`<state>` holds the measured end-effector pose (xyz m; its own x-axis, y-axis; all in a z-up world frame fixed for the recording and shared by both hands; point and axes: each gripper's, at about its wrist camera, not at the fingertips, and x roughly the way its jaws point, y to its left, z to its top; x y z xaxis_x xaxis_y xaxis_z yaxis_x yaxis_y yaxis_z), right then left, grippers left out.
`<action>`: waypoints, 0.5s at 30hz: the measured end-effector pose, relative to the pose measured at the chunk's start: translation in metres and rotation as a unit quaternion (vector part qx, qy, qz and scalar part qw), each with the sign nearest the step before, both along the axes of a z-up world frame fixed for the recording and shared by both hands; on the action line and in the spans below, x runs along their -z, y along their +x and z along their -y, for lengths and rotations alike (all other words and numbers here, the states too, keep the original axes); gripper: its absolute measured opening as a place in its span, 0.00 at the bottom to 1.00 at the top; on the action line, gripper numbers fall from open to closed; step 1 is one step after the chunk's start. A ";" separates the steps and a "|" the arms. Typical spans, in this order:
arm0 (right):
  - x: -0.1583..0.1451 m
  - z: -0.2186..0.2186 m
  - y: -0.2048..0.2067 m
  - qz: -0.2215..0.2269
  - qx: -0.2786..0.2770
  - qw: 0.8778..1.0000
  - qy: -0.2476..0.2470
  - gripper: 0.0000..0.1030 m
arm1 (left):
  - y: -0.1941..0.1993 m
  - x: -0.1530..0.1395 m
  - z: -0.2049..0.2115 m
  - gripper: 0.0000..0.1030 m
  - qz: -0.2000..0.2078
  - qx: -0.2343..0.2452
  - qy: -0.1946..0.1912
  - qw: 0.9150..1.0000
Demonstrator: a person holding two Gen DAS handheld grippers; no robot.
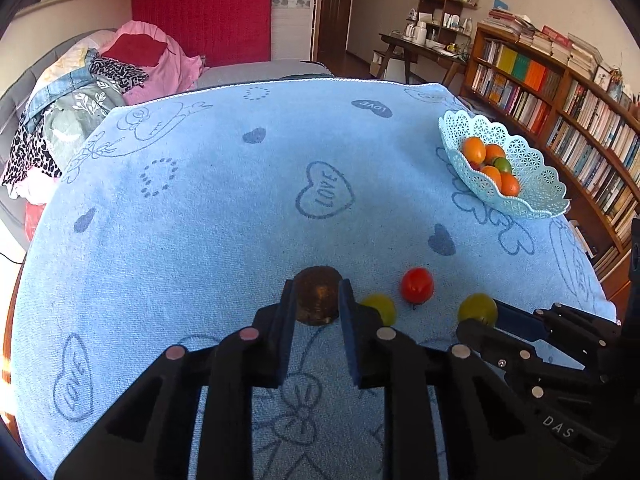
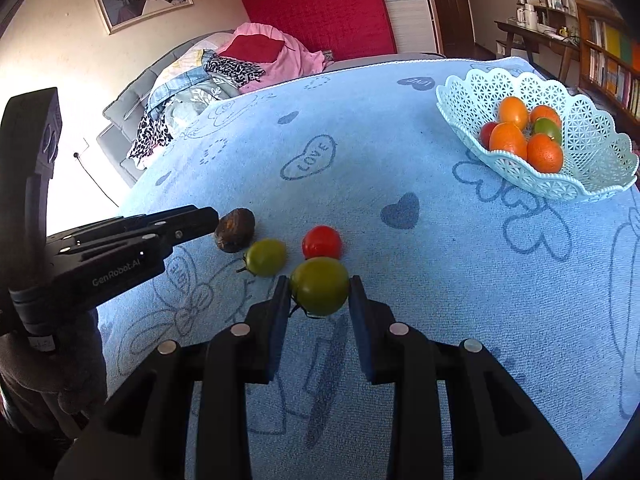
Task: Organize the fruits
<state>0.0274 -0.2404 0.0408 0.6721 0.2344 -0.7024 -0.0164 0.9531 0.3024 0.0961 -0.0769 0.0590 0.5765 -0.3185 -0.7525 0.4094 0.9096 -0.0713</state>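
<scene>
A dark brown fruit (image 1: 318, 295) lies on the blue towel (image 1: 224, 216). My left gripper (image 1: 318, 292) is closed against its two sides. The brown fruit also shows in the right wrist view (image 2: 235, 229), with the left gripper (image 2: 208, 218) at it. My right gripper (image 2: 319, 288) has its fingers around a green tomato (image 2: 319, 286), the left finger touching, a small gap on the right. A second green tomato (image 2: 265, 257) and a red tomato (image 2: 322, 242) lie just beyond. A pale lace basket (image 2: 592, 136) holds oranges and other fruit at the far right.
The towel (image 2: 440, 264) covers the whole table. A bed with piled clothes (image 1: 100, 92) lies behind the table on the left. A bookshelf (image 1: 560, 92) stands to the right, close past the basket (image 1: 532, 168). The table edge drops off on the left.
</scene>
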 end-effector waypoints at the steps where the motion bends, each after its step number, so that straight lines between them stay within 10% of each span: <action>1: 0.000 0.001 0.000 0.000 0.000 1.000 0.001 0.30 | 0.000 0.000 -0.001 0.22 -0.001 0.000 0.001 1.000; 15: 0.004 0.009 -0.001 -0.003 0.009 1.000 0.011 0.30 | 0.010 0.033 0.005 0.48 -0.039 -0.012 0.015 0.999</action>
